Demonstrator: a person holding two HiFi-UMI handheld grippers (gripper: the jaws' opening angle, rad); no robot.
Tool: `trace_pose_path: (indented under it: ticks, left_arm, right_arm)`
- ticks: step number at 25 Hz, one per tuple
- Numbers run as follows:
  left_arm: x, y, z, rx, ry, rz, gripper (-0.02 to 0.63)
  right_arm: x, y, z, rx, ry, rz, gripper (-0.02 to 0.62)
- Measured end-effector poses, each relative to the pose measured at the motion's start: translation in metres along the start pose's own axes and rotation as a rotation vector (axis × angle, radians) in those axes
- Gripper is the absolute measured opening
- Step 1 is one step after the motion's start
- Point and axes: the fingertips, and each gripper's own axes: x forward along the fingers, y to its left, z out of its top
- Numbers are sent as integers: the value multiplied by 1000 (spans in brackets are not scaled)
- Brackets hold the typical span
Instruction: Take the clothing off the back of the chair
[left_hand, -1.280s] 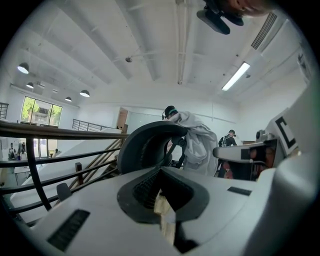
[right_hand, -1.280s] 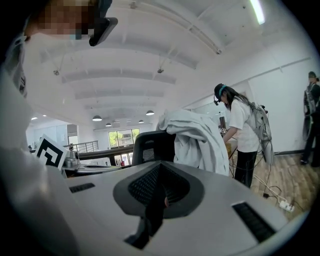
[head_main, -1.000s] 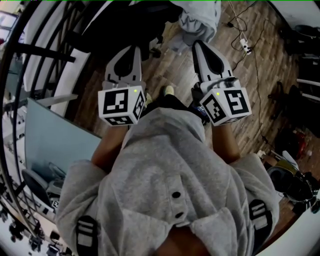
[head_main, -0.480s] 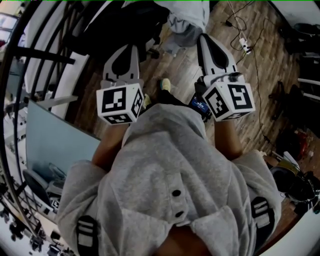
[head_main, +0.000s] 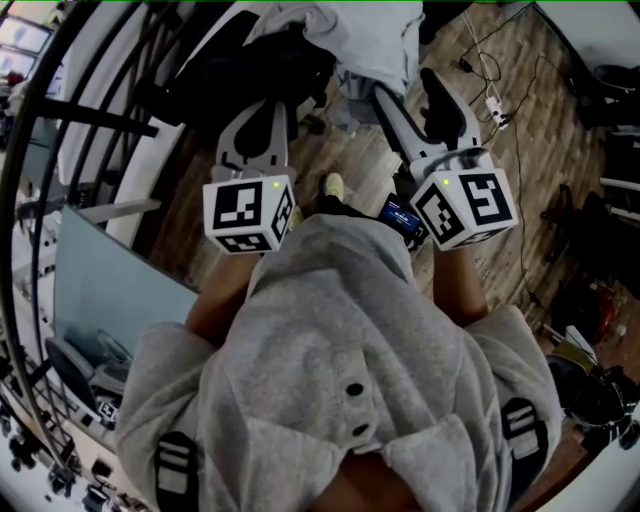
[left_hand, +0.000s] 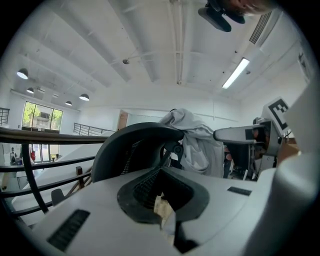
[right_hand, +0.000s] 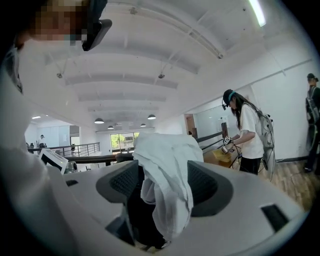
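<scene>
Pale clothing (right_hand: 167, 165) between just-opened right tongs (right_hand: 162, 190)

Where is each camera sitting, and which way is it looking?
Head view: on the person's head, looking steeply down at their grey hoodie, left gripper, right gripper and the chair.
Left gripper view: rides the left gripper, facing along its shut jaws toward the chair.
Right gripper view: rides the right gripper; its jaws have just been opening, the clothing between them.
Shared: both gripper views show the clothing.
</scene>
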Motion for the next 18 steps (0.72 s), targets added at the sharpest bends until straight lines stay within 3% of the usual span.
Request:
trace_pose_path:
  ticks: [5,13,18]
  left_arm:
    - [12,-1,-1,2,3,1,9]
    - [19,0,2,4,6,12,9]
    - [23,-7,5,-6,-7,17,9]
  right_arm:
    - [15,-3,0,-53,24,51,402]
    - [36,-8,1,-33,67,147,581]
    - [43,-22,1,-40,117,209,583]
